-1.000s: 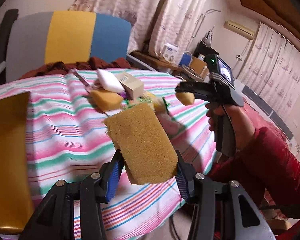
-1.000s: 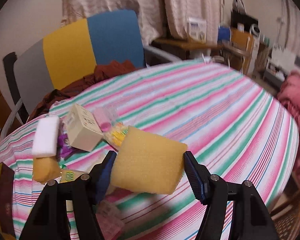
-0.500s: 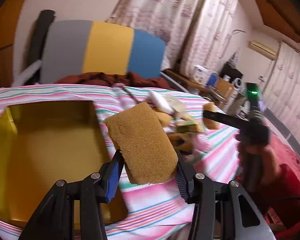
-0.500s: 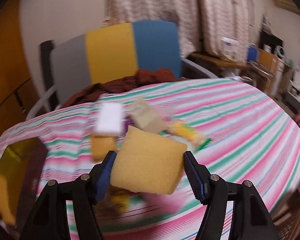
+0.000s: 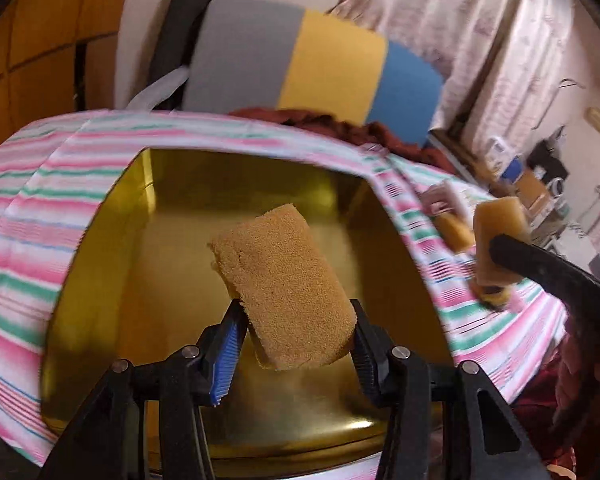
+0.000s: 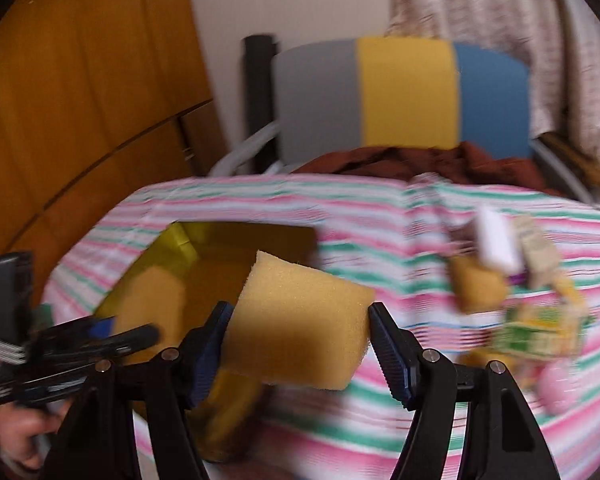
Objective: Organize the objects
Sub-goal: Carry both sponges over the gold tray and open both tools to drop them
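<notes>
My left gripper (image 5: 296, 344) is shut on a brown sponge (image 5: 284, 288) and holds it over the open gold box (image 5: 180, 264) on the striped tablecloth. My right gripper (image 6: 300, 344) is shut on a yellow sponge (image 6: 300, 320) above the table, just right of the gold box (image 6: 220, 264). The right gripper with its sponge (image 5: 500, 248) shows at the right of the left wrist view. The left gripper (image 6: 100, 344) with its sponge (image 6: 152, 312) shows at the left of the right wrist view, over the box.
A blurred pile of small items (image 6: 512, 292), with a white block, a carton and another sponge, lies on the tablecloth (image 6: 380, 216) right of the box. A grey, yellow and blue chair (image 6: 404, 96) stands behind the table. A wooden cabinet (image 6: 80, 100) is at left.
Both grippers swung left with their sponges. The left one moved from beside the pile to over the gold box. The right one came up near the box's right side.
</notes>
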